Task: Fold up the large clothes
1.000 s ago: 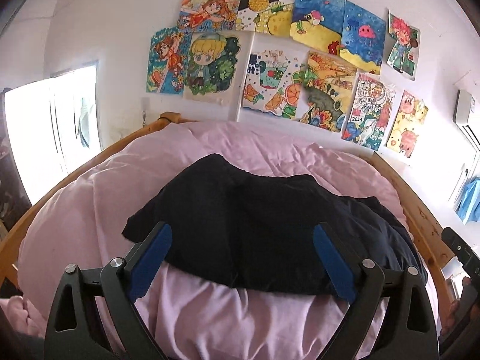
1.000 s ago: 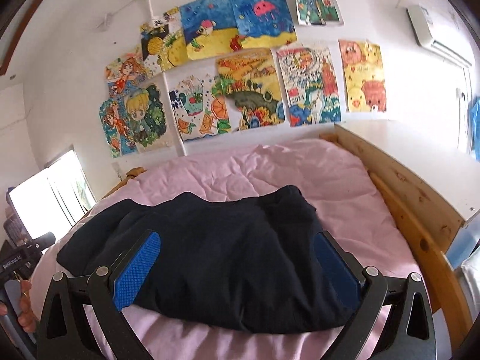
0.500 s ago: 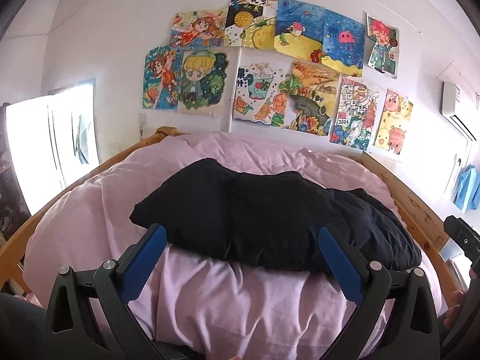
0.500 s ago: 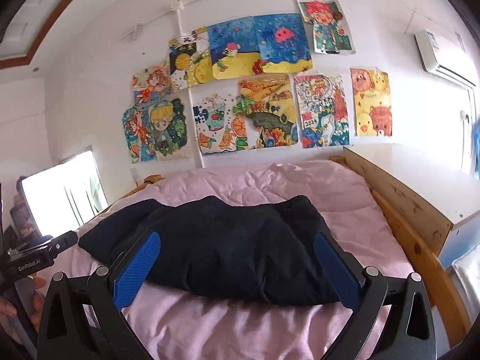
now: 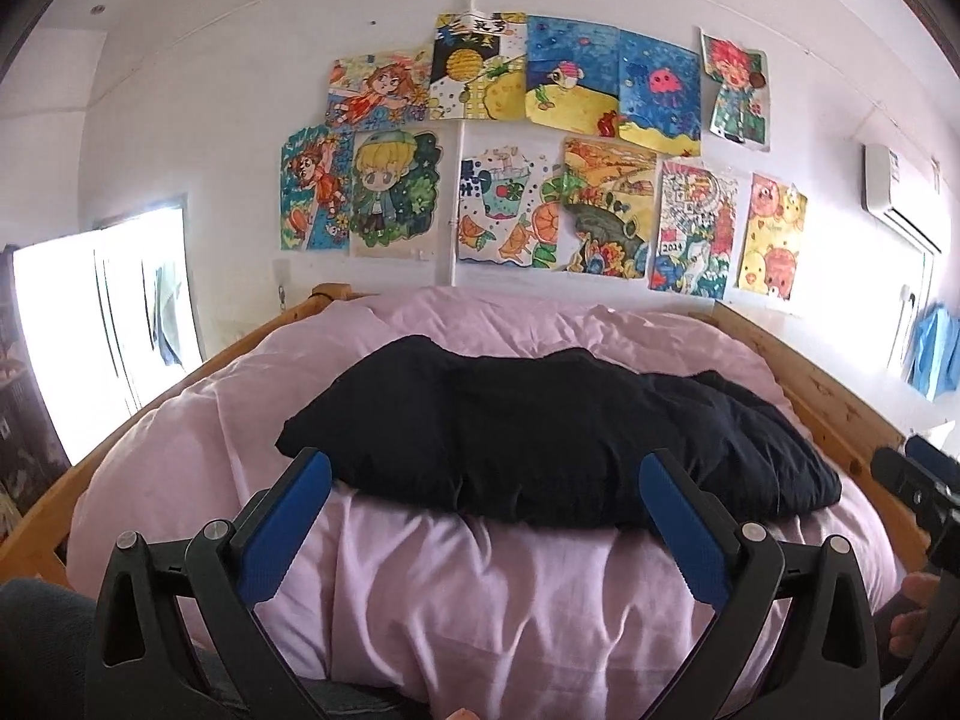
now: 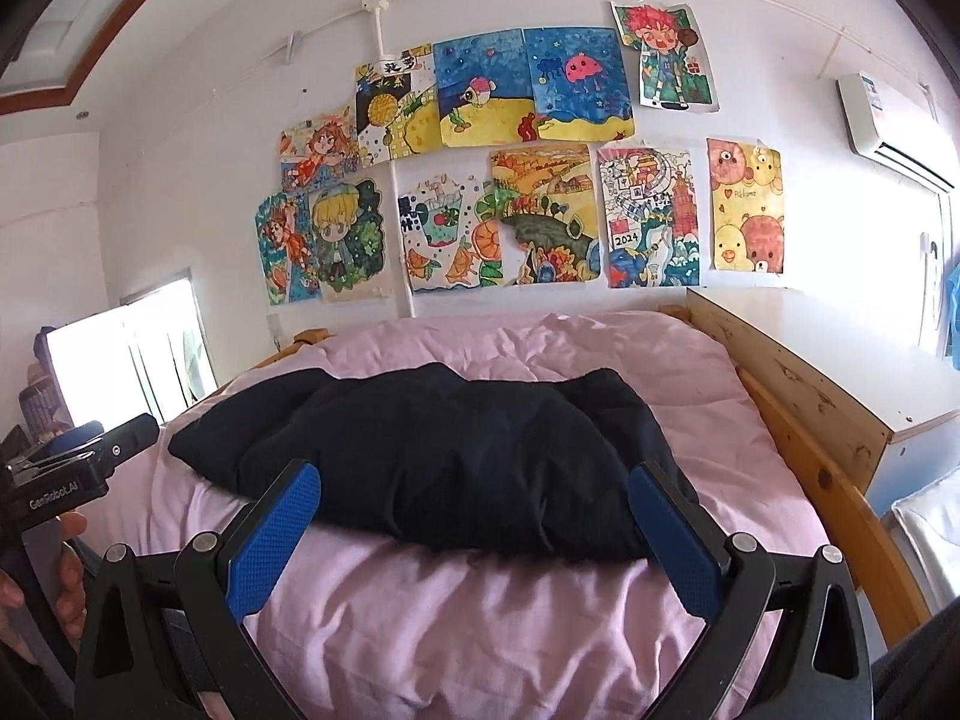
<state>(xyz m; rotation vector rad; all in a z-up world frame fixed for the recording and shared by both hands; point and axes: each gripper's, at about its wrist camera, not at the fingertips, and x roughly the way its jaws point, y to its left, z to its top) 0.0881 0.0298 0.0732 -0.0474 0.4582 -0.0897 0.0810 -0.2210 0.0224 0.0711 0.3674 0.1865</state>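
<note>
The jaws of the left gripper point(image 5: 483, 495) stand wide apart with nothing between them, and the jaws of the right gripper point(image 6: 471, 510) are spread just as wide and empty. Compared with a second ago, both grippers have drawn back from the dark garment point(image 5: 540, 438): then its near edge lay between the blue pads, now a strip of bare pink duvet point(image 5: 480, 600) shows between the pads and the cloth. The garment lies folded in a long, low bundle across the middle of the duvet, its near edge just beyond the fingertips in both views. Behind the garment the duvet rises to the wall, where a cluster of coloured drawings point(image 5: 540, 150) hangs. A wooden bed frame point(image 6: 840, 480) runs along the garment's right side, a bright window point(image 5: 102, 336) lies to its left, and an air conditioner point(image 6: 888, 120) sits high to the right. Both grippers point slightly downward toward the garment, side by side, each visible at the edge of the other's view.
</note>
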